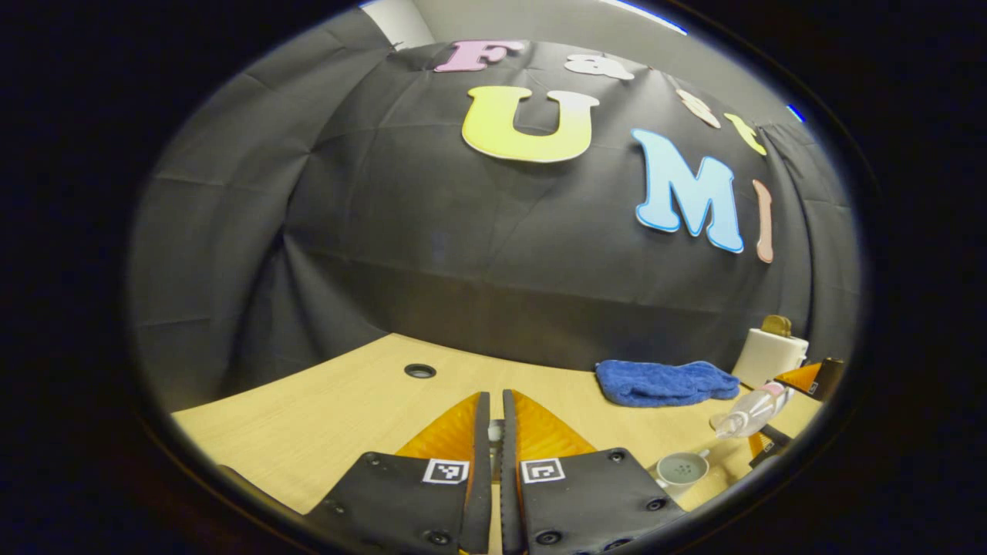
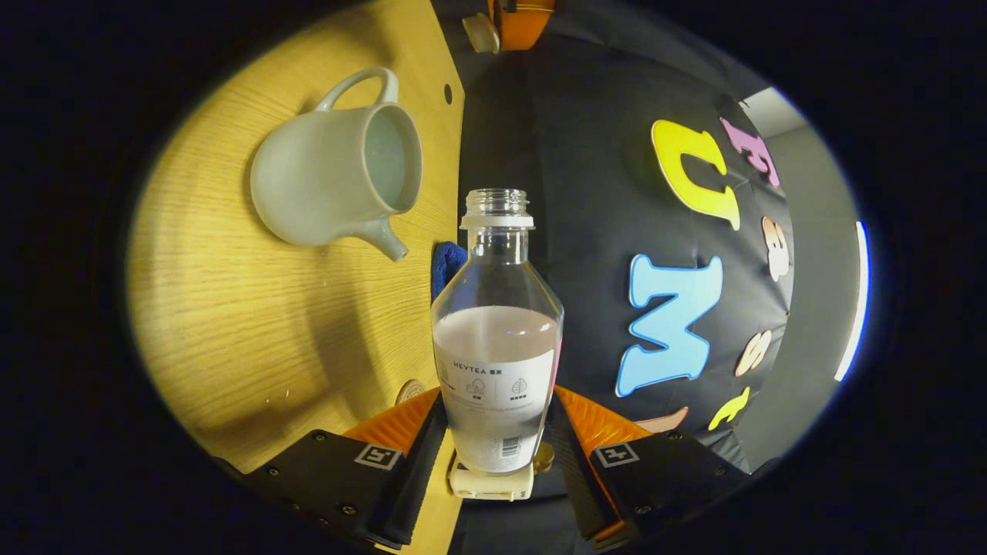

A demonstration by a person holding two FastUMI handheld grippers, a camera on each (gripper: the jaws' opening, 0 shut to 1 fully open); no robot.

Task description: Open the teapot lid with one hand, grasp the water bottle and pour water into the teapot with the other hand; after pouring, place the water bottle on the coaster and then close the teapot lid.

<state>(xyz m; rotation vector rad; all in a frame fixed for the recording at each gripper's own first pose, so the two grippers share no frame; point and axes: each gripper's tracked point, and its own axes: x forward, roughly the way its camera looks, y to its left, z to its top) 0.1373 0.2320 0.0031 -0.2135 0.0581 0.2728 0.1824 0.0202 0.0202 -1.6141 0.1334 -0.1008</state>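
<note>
The right hand-held gripper (image 2: 497, 432) is clamped on the water bottle (image 2: 497, 339), both fingers pressed against the lower, labelled part of its body. The bottle is clear plastic with a wide round body, sloping shoulders and a narrow threaded neck with no cap on it; pale cloudy liquid fills roughly its lower half. In the right gripper view the whole scene is rolled over sideways, so the pale woodgrain tabletop (image 2: 254, 331) stands like a wall on the left, and the bottle's mouth sits close to the teapot (image 2: 335, 173) without touching it. The teapot is smooth, glazed, greyish-white ceramic, squat and rounded, with a loop handle and a short spout; its wide mouth is uncovered. In the left gripper view the left hand-held gripper (image 1: 496, 432) has its fingers drawn nearly together, with something small and pale caught between them near the tips; I cannot tell what it is. Off to that view's right the teapot (image 1: 682, 468) sits on the tabletop (image 1: 347, 416), with the bottle (image 1: 752, 411) tilted above it, neck angled down towards its open top. Behind them lies a crumpled blue cloth (image 1: 665, 383), soft and nubbly, and beside it a cream boxy object (image 1: 769, 354) with a brownish knob on top.
</note>
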